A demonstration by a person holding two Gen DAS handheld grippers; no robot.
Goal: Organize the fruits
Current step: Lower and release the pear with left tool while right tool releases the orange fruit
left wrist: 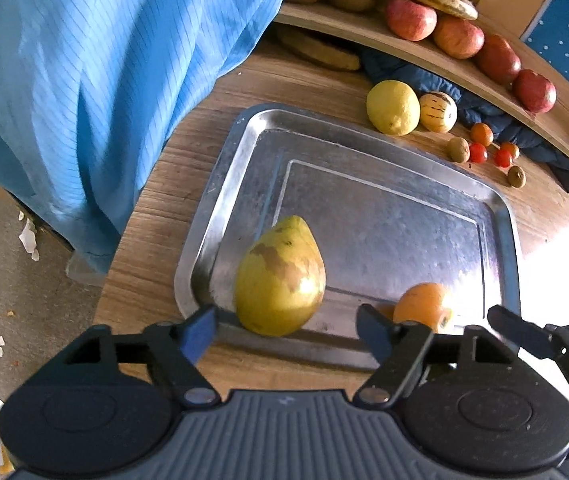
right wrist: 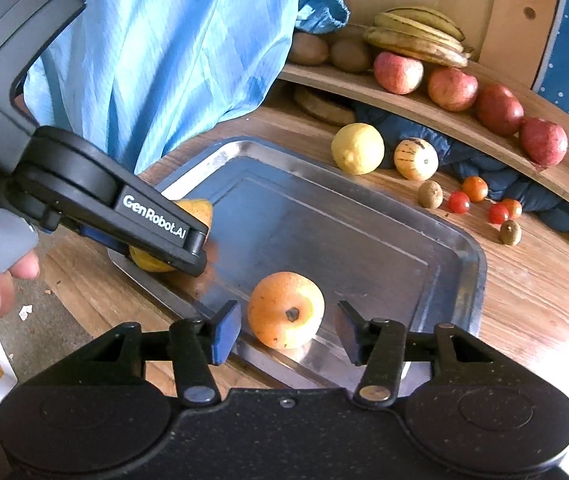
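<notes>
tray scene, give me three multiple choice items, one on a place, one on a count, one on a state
1. Where is the orange?
A. on the shelf
B. on the tray
C. on the blue cloth

2. How many apples lie on the shelf?
A. two
B. six
C. four

3. How does the right hand-held gripper stand?
A. open, with the orange between its fingers, untouched
B. shut on the orange
C. shut on the pear

Answers:
1. B, the orange rests on the tray's metal floor near its front rim.
2. C, four apples sit in a row right of the bananas.
3. A, a gap shows on each side of the orange; the left hand-held gripper is open around the pear likewise.
</notes>
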